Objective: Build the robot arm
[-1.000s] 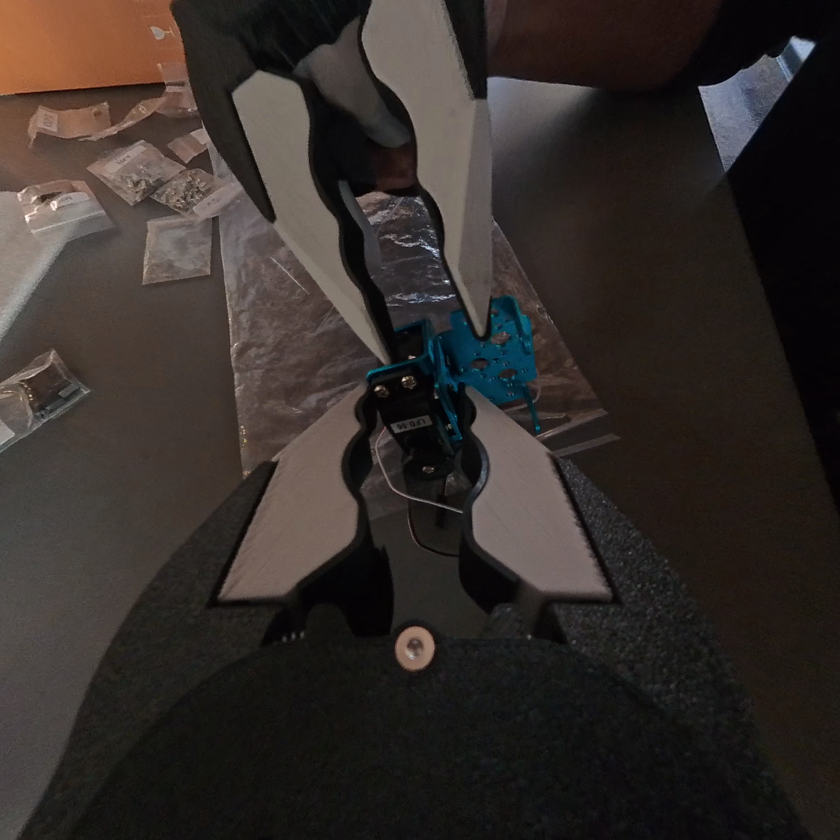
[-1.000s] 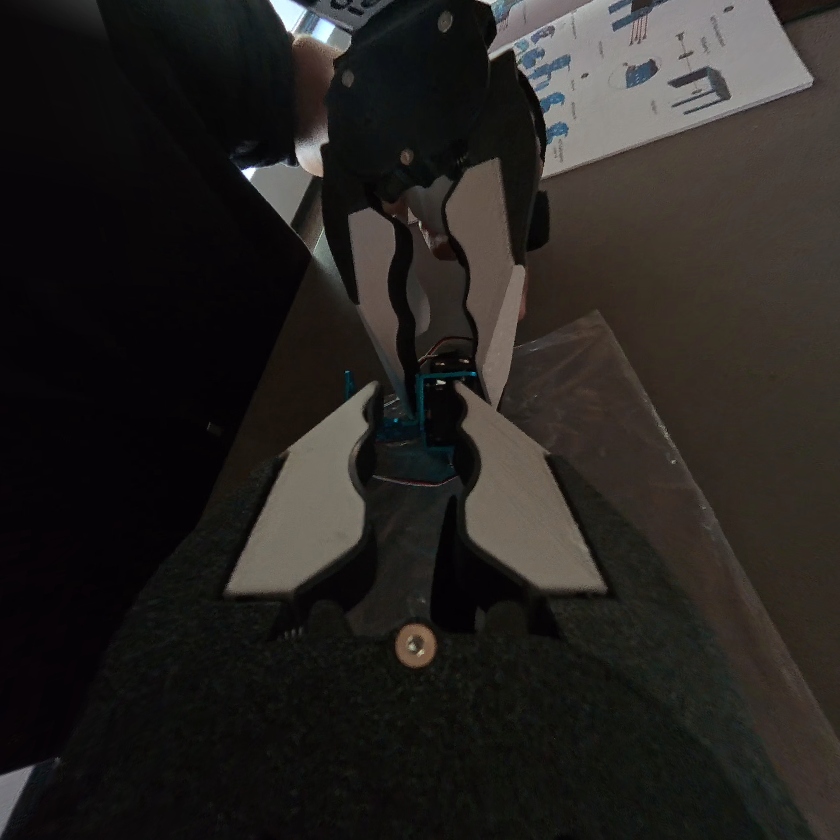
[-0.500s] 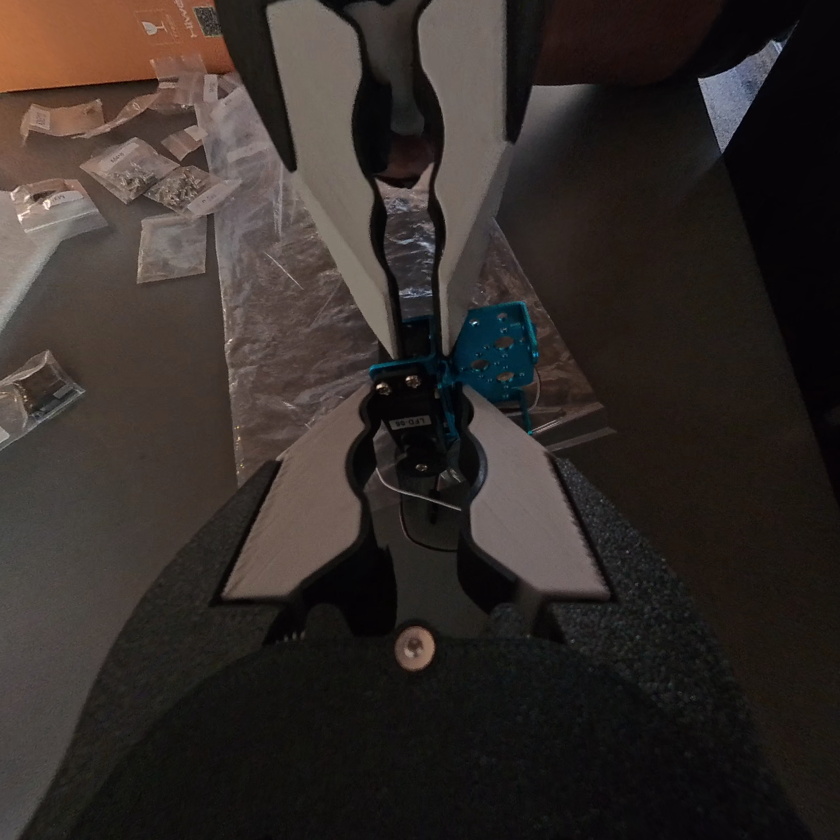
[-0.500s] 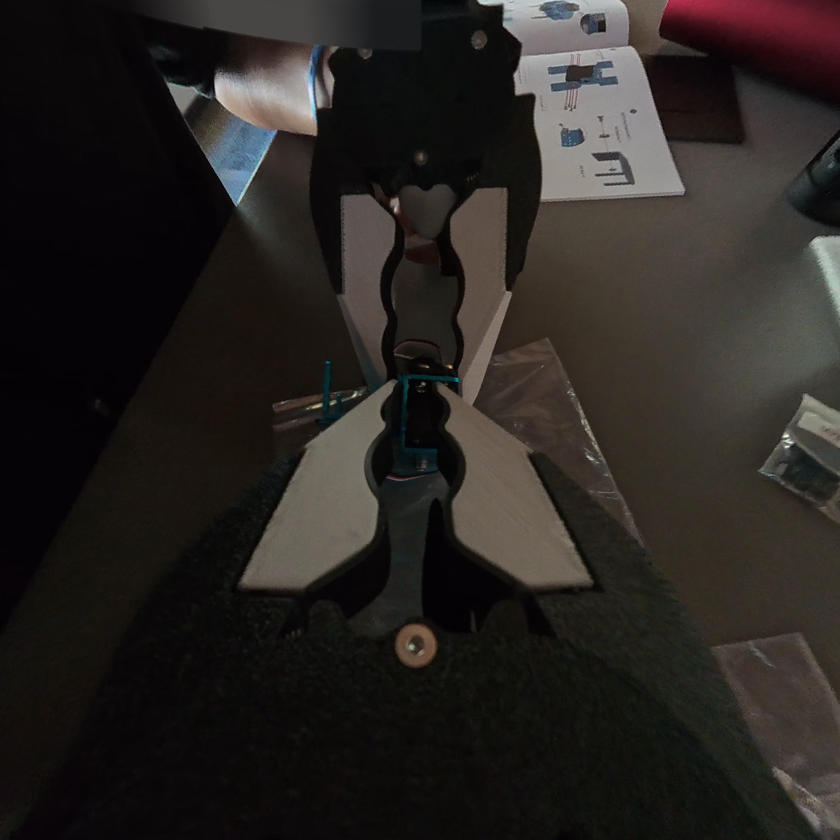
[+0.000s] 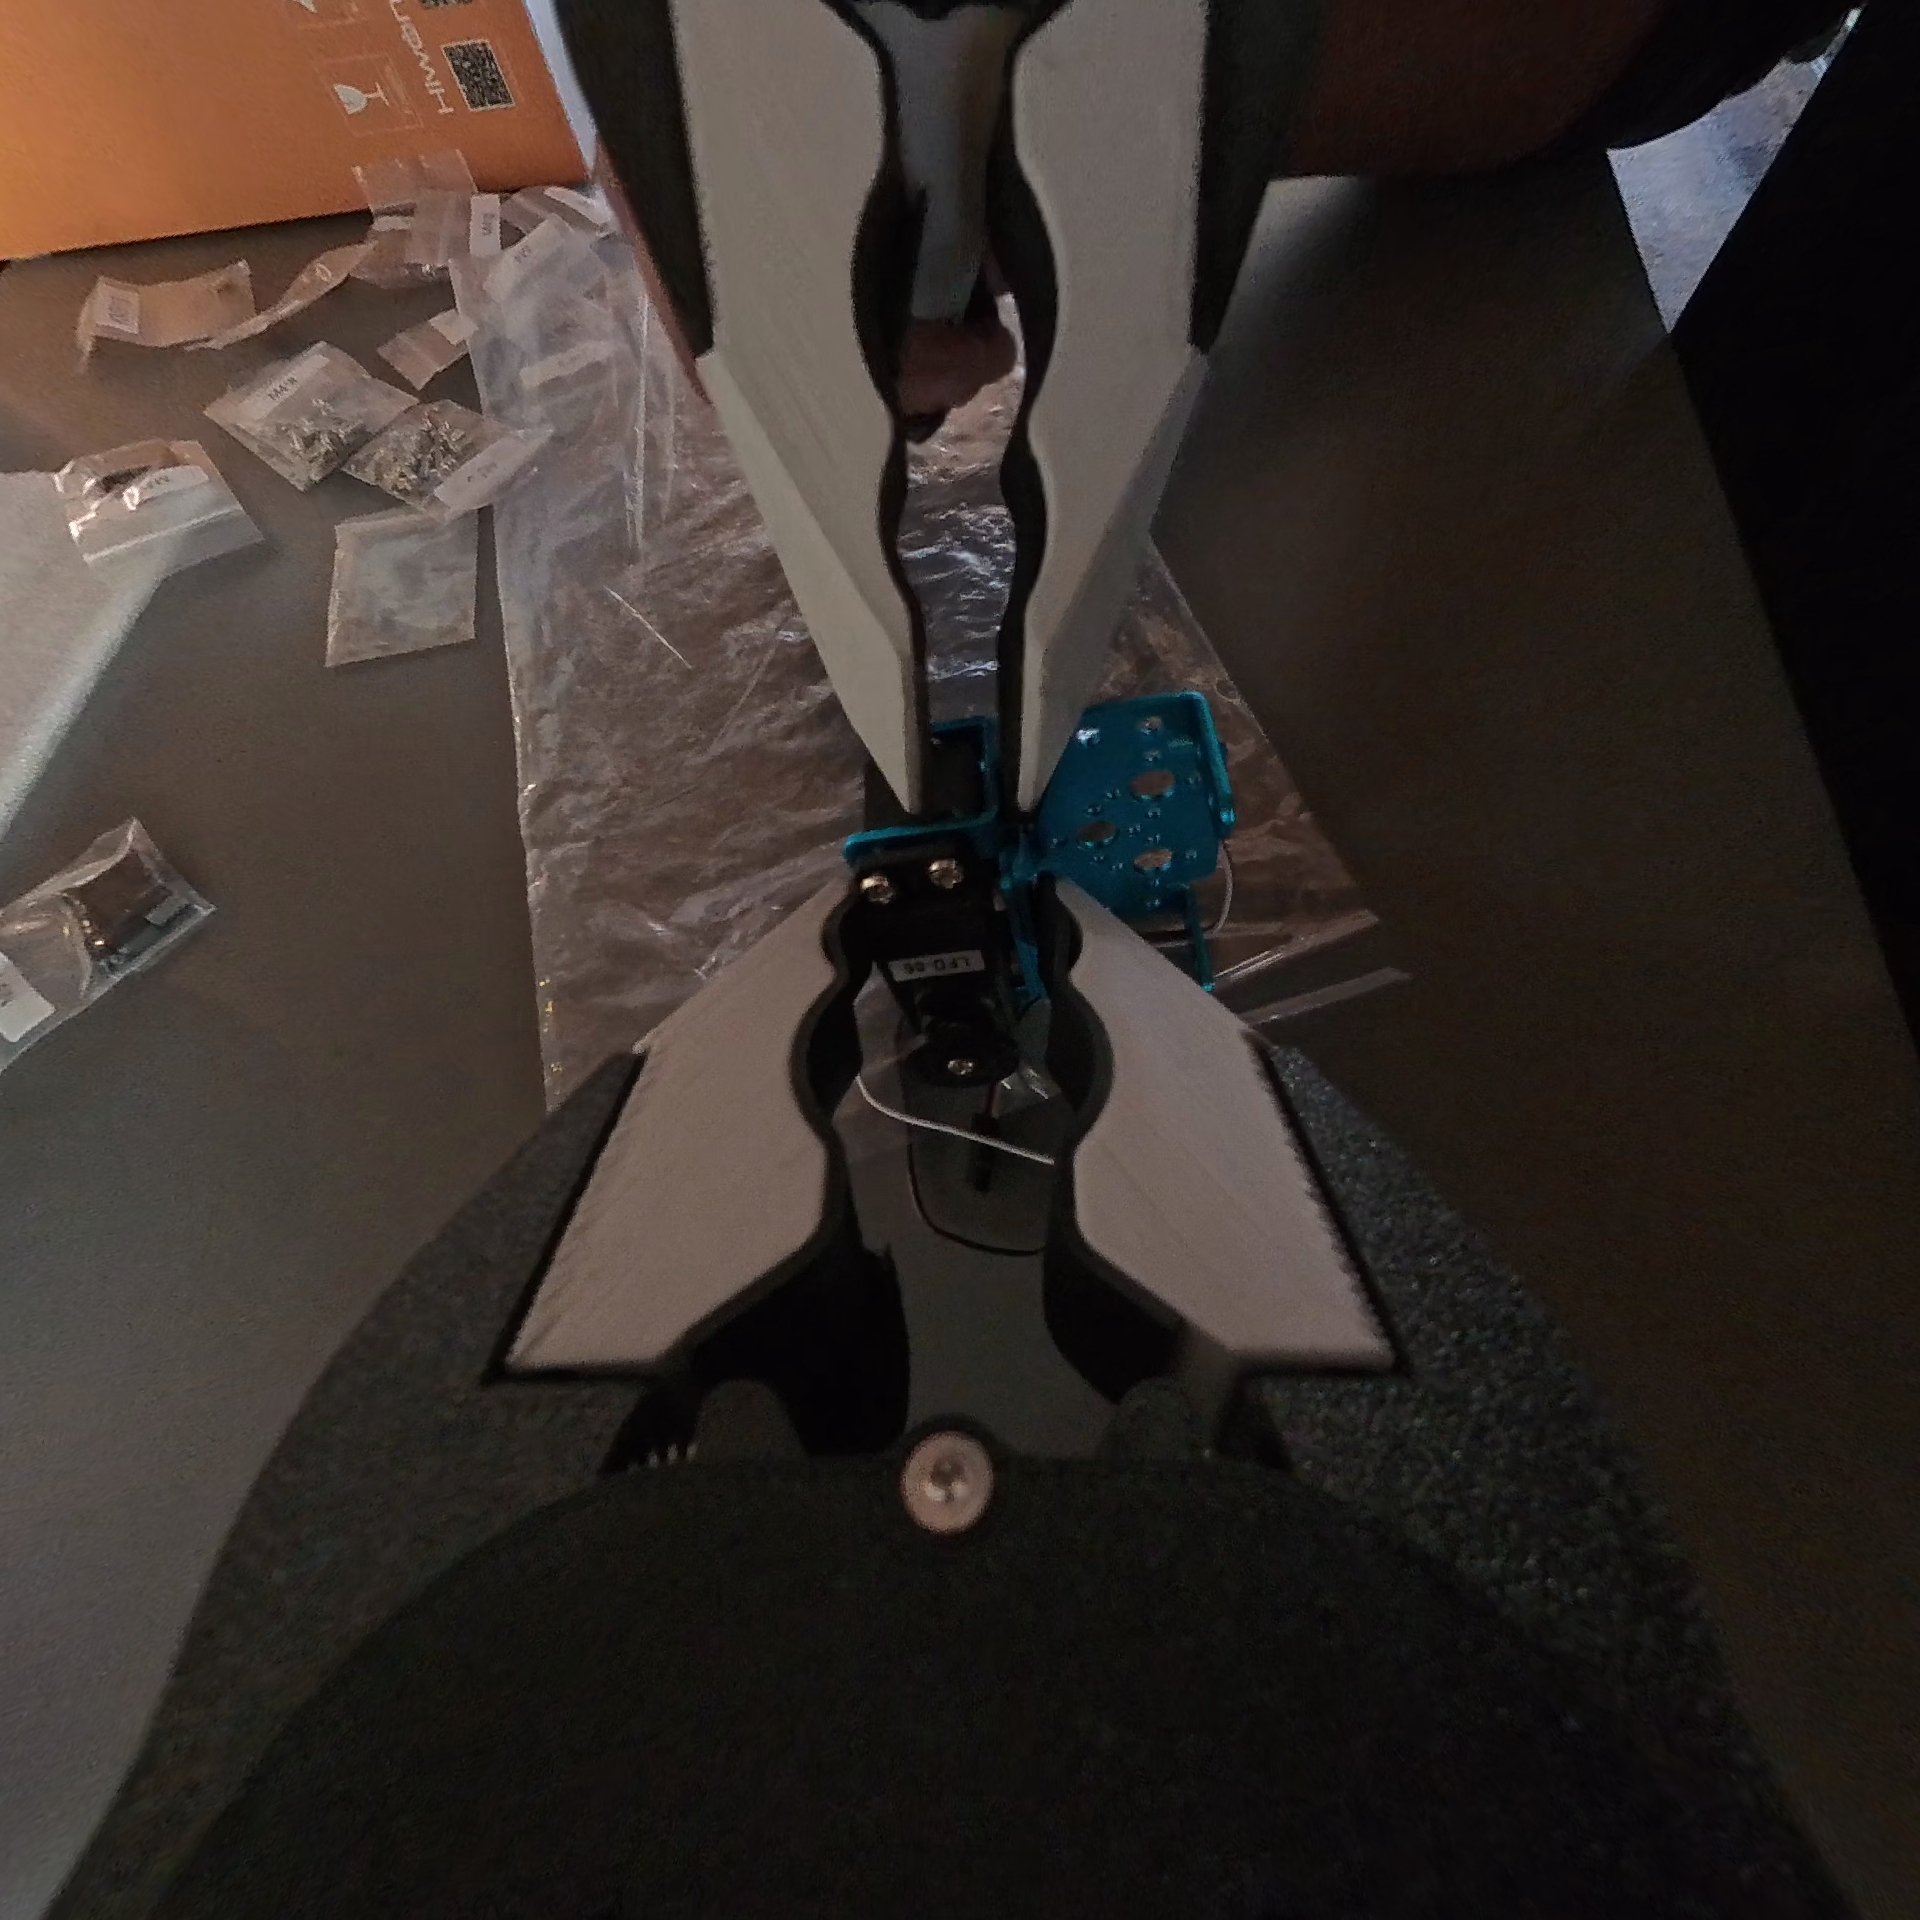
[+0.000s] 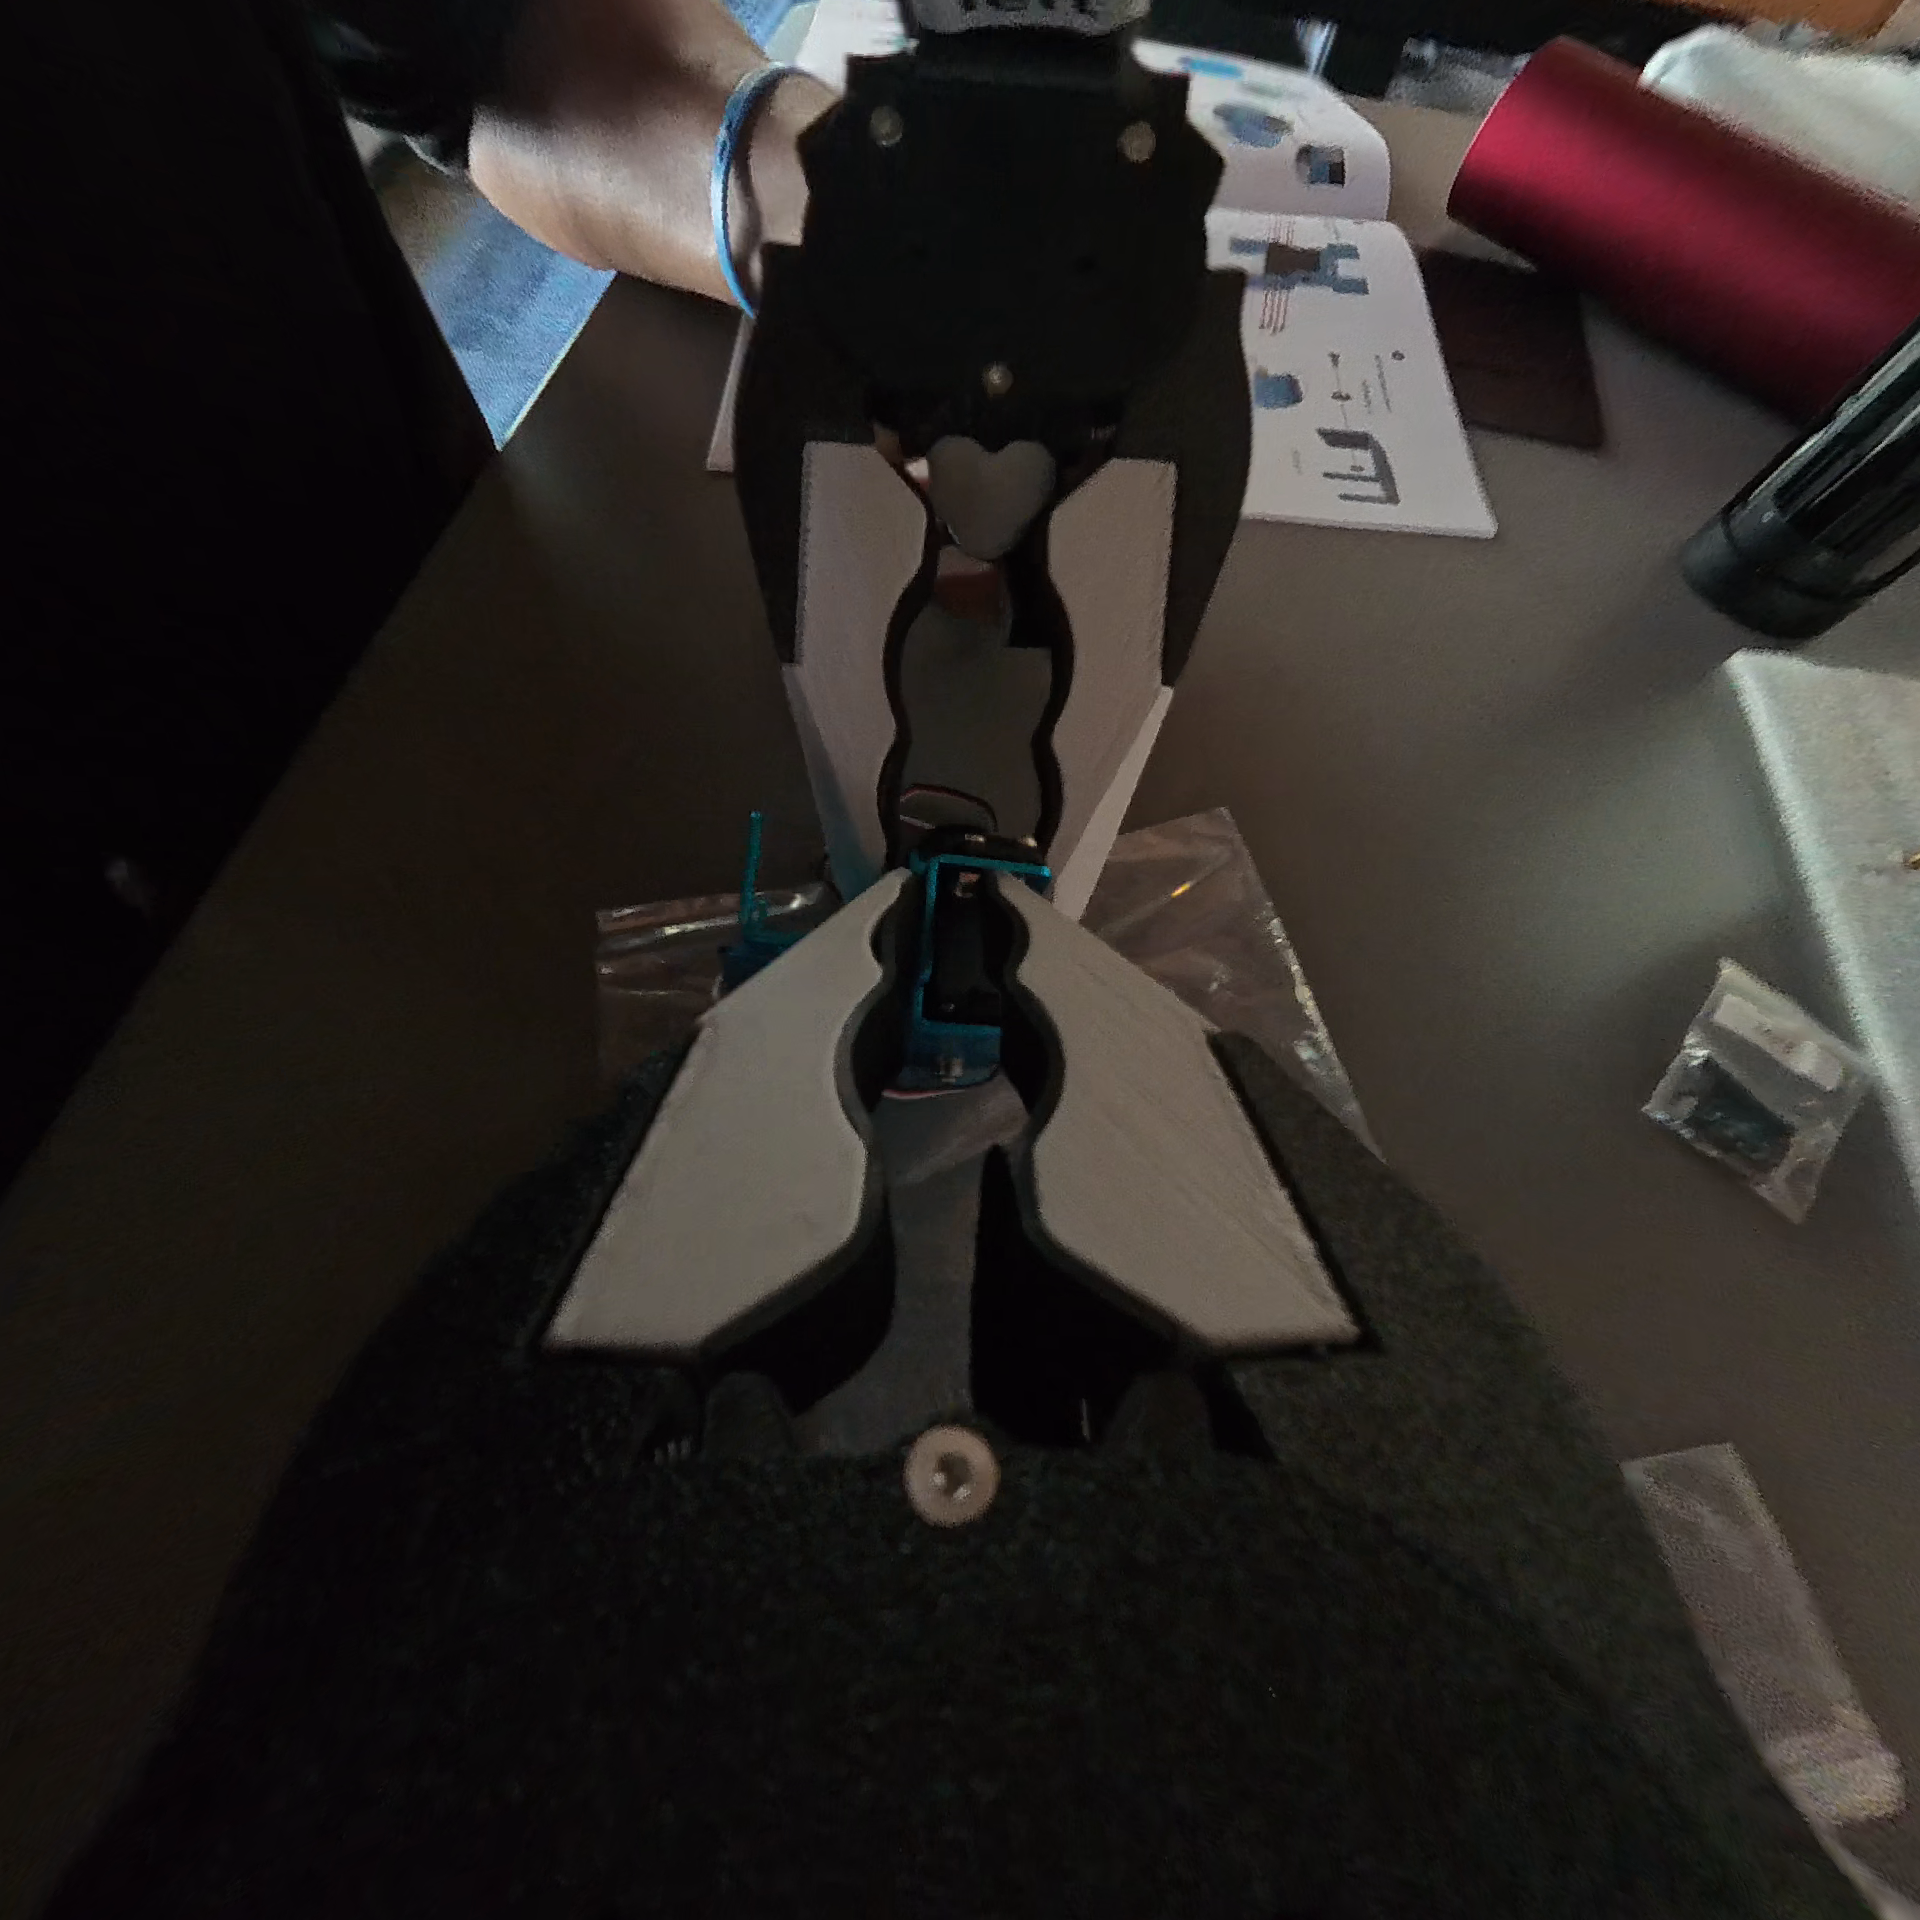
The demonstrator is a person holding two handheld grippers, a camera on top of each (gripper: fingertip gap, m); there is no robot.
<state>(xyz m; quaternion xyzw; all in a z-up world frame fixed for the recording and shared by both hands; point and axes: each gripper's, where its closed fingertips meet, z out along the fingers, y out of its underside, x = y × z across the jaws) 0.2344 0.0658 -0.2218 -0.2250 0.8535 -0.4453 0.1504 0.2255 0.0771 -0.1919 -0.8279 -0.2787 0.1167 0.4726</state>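
A black servo [image 5: 935, 956] sits in a blue metal bracket [image 5: 920, 847] with a perforated blue plate [image 5: 1138, 821] on its right side. My left gripper [image 5: 966, 909] is shut on the servo body just above a clear plastic bag [image 5: 675, 779]. My right gripper [image 5: 966, 800] comes from the opposite side and is shut on the far end of the same bracket. In the right wrist view my right gripper [image 6: 951, 883] clamps the blue bracket [image 6: 935, 977], with the left gripper [image 6: 966, 862] facing it.
Small bags of screws [image 5: 312, 426] and an orange box [image 5: 208, 104] lie at the far left. An open instruction booklet [image 6: 1351, 395], a red cylinder [image 6: 1662, 229], a dark bottle [image 6: 1818, 520] and a bagged part [image 6: 1756, 1101] sit around. The table edge [image 5: 1714, 520] runs close by. The tips of both grippers are at nearly the same place. The dark bottle [image 6: 1818, 520] is about 30 centimetres from both grippers' fingertips.
The right gripper has swung from a tilt to straight opposite the left one. The assembly has turned a little, so the perforated plate now stands more upright. Both grips have held.
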